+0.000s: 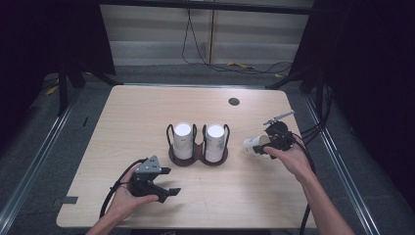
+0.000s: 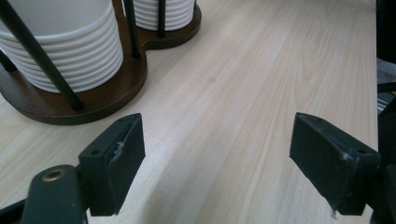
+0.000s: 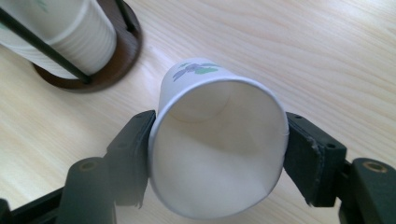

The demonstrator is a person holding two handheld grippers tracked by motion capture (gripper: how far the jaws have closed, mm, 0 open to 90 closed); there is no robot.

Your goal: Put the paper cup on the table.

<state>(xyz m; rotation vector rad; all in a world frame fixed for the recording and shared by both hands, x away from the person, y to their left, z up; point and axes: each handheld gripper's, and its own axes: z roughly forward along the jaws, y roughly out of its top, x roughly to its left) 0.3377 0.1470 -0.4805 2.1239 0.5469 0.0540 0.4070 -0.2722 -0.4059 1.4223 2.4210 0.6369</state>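
Worktop [image 1: 147, 112]: light wood grain, rounded corners, small dark round grommet [image 1: 234, 101] near the far edge.
Holder [image 1: 197, 155]: dark wooden double base with black wire uprights, centre of the worktop. Two stacks of white cups in it, left stack [image 1: 183, 140] and right stack [image 1: 215, 142], both upright.
Left tool [image 1: 165, 181]: near-left of the worktop, held in the left hand [image 1: 128, 198], grey three-cornered plate on top, jaws spread wide with nothing between them. It sits near the holder, on the person's side, not touching it.
Left gripper view: both black jaws far apart over bare wood; ribbed cup rims and the brown base [image 2: 93, 100] close in at upper left. Rib detail is not readable from the high view.
Right tool [image 1: 268, 144]: right of the holder, in the right hand [image 1: 292, 159], clamped on a single paper cup [image 1: 255, 145].
Paper cup: lying sideways in the jaws, base toward the holder, near it but apart.
Right gripper view: cup [image 3: 217, 149] mouth faces the camera, a jaw pressed on each side of the rim, rim squeezed slightly oval. Green and purple print on the outer wall near the base, which the high view is too small to show. Whether the cup touches the worktop: cannot tell.
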